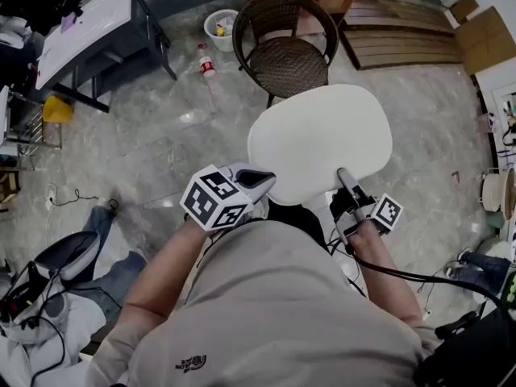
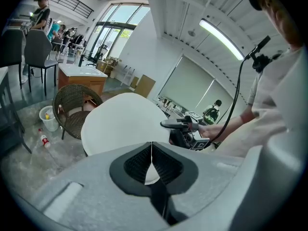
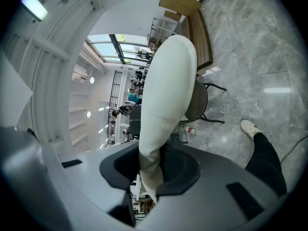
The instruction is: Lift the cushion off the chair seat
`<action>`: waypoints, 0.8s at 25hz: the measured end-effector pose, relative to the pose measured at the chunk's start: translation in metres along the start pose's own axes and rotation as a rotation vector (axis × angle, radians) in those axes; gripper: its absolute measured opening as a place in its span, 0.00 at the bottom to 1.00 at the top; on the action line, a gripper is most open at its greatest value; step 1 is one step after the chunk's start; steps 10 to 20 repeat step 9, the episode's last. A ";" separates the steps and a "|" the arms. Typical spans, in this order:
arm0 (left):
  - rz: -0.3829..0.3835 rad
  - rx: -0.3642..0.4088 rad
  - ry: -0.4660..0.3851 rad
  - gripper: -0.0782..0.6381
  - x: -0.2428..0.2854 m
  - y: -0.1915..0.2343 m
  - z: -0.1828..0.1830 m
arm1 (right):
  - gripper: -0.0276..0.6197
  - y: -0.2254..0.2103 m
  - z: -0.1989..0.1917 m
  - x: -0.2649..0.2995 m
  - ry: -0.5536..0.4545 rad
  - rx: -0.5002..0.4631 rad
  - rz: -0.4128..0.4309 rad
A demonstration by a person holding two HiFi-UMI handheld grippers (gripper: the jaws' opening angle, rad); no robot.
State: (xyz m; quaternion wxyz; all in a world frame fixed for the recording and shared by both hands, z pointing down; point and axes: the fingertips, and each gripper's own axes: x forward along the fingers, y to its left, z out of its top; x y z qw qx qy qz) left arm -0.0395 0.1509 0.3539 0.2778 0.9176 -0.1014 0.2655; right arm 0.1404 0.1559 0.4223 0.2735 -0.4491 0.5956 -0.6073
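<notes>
A: Position of the cushion at this entry?

B: The white, rounded fabric cushion (image 1: pixel 318 143) was off the dark brown round wicker chair (image 1: pixel 286 51). It was held up in the air over the grey marble floor (image 1: pixel 161 135), on the person's side of the chair. The chair's woven seat was in full view.

A: Claws?

B: The right claw (image 3: pixel 153 165) pinched the cushion's near edge, with fabric bunched between its pads. The left claw (image 2: pixel 152 158) was pressed together on nothing, just beside the cushion's near-left edge. Whether it touched the cushion could not be told.
</notes>
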 end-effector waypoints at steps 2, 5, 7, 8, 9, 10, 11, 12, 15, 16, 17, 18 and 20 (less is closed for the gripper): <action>-0.003 -0.002 0.006 0.12 0.003 -0.001 -0.001 | 0.19 -0.003 0.000 -0.002 -0.002 0.008 -0.001; -0.005 -0.005 0.018 0.12 0.007 0.001 -0.005 | 0.19 -0.008 0.001 -0.003 -0.009 0.025 -0.003; -0.006 -0.008 0.025 0.12 0.010 0.002 -0.006 | 0.19 -0.010 0.002 -0.004 -0.014 0.031 -0.005; -0.007 -0.010 0.027 0.12 0.011 0.003 -0.006 | 0.19 -0.012 0.003 -0.004 -0.016 0.033 -0.007; -0.009 -0.013 0.029 0.12 0.012 0.004 -0.006 | 0.19 -0.013 0.004 -0.004 -0.017 0.035 -0.010; -0.009 -0.013 0.029 0.12 0.012 0.004 -0.006 | 0.19 -0.013 0.004 -0.004 -0.017 0.035 -0.010; -0.009 -0.013 0.029 0.12 0.012 0.004 -0.006 | 0.19 -0.013 0.004 -0.004 -0.017 0.035 -0.010; -0.009 -0.013 0.029 0.12 0.012 0.004 -0.006 | 0.19 -0.013 0.004 -0.004 -0.017 0.035 -0.010; -0.009 -0.013 0.029 0.12 0.012 0.004 -0.006 | 0.19 -0.013 0.004 -0.004 -0.017 0.035 -0.010; -0.009 -0.013 0.029 0.12 0.012 0.004 -0.006 | 0.19 -0.013 0.004 -0.004 -0.017 0.035 -0.010; -0.009 -0.013 0.029 0.12 0.012 0.004 -0.006 | 0.19 -0.013 0.004 -0.004 -0.017 0.035 -0.010; -0.009 -0.013 0.029 0.12 0.012 0.004 -0.006 | 0.19 -0.013 0.004 -0.004 -0.017 0.035 -0.010; -0.009 -0.013 0.029 0.12 0.012 0.004 -0.006 | 0.19 -0.013 0.004 -0.004 -0.017 0.035 -0.010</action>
